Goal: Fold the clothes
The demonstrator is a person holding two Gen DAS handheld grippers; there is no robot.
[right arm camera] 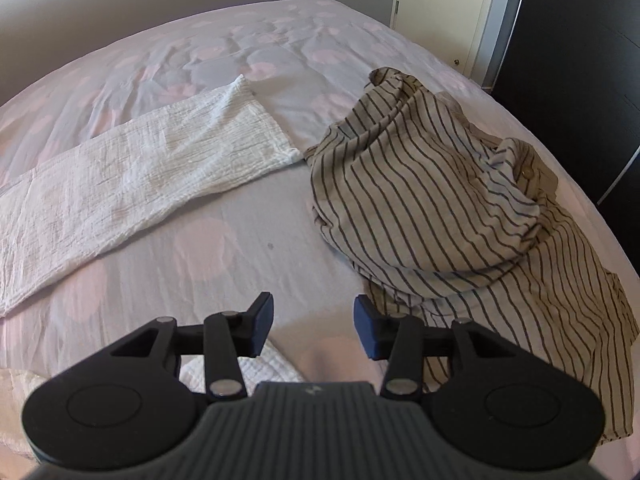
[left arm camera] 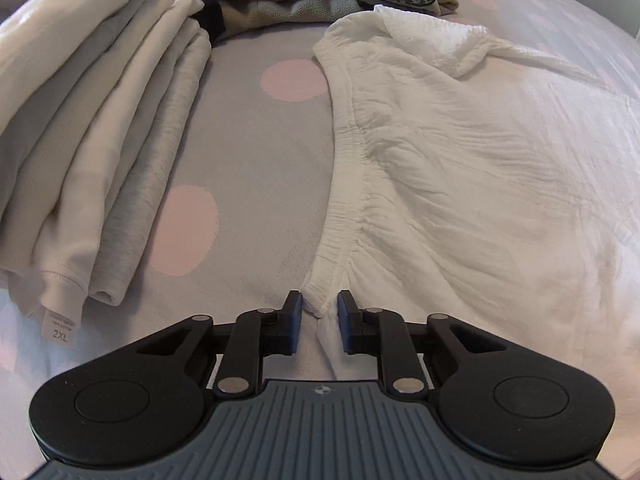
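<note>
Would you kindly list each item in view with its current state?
White trousers: spread flat on the bed, unfolded.
Waistband corner: between the left gripper jaws, which stand slightly apart.
Pale stack: folded, piled at the left.
Striped shirt: crumpled in a heap, unfolded.
Right gripper: open, nothing between its jaws.
Bedsheet: smooth, lightly wrinkled.

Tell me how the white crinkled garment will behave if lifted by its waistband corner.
The white crinkled garment looks thin and creased, so it will probably hang limp. It is likely light. Its gathered waistband may stretch.
</note>
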